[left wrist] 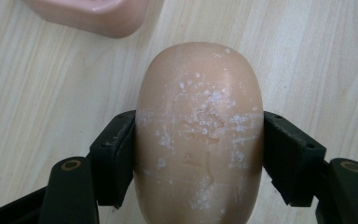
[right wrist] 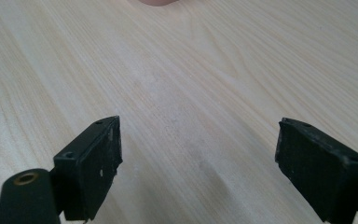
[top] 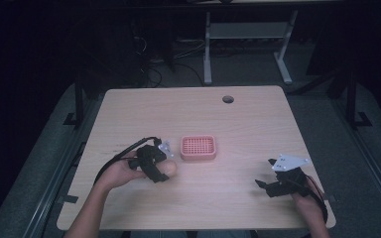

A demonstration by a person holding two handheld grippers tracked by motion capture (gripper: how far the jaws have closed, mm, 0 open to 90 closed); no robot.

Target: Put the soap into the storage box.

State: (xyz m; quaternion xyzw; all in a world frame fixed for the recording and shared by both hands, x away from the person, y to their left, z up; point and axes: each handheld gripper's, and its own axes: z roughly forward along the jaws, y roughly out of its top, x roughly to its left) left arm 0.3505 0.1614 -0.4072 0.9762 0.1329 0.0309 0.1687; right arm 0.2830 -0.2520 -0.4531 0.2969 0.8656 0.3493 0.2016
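Table (top: 238,198) room beside soap (left wrist: 199,135)

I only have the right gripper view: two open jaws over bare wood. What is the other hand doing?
Observer: The left gripper is clamped on a tan oval soap bar, one jaw on each long side.
Operator: Is there somewhere to put it?
Observer: Yes, a pink soap dish with a slotted top sits mid-table, just right of the soap in the high view.
Operator: Where am I relative to that?
Observer: The right gripper is near the table's right front corner, well apart from the dish, holding nothing.
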